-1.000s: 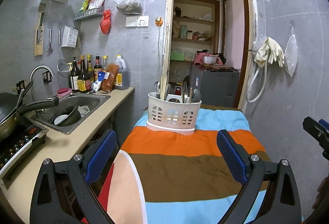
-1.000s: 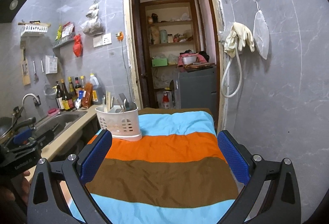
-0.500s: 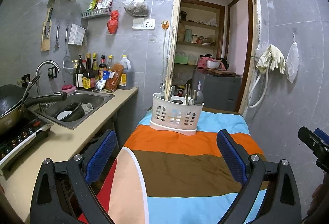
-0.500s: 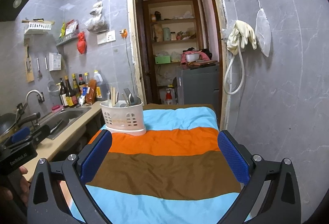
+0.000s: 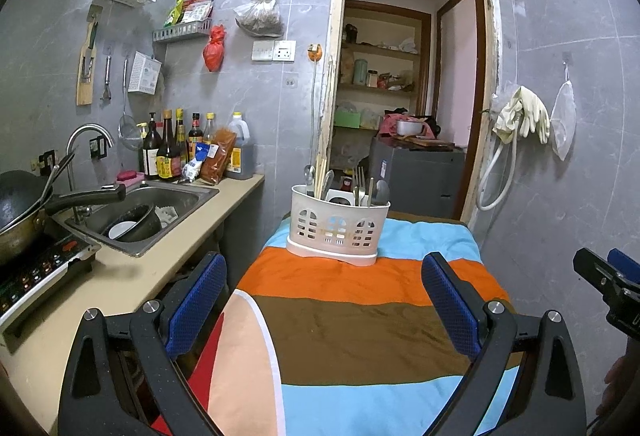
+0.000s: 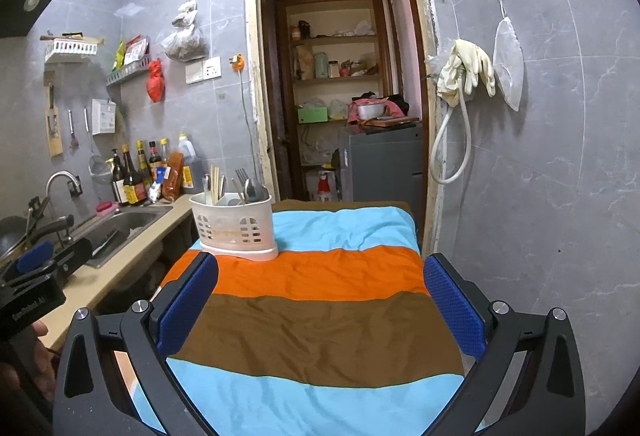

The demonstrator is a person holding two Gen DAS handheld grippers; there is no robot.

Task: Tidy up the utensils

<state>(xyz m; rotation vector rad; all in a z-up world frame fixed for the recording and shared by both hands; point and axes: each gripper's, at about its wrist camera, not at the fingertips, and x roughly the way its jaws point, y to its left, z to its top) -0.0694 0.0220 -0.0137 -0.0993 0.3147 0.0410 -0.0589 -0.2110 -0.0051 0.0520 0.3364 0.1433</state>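
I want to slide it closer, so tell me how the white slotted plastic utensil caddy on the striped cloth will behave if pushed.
The white slotted plastic utensil caddy is thin perforated plastic, so probably light. Its tall cutlery and chopsticks stand above the rim, so a high push may tip it. The soft, wrinkled striped cloth would likely bunch rather than let it glide.

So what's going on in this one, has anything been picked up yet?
Not yet. A person holds a gripper in each hand over a table covered with a striped cloth. The left gripper and right gripper are both open and empty. The white utensil caddy stands at the far end of the cloth, holding chopsticks, a fork and spoons, apparently untouched.
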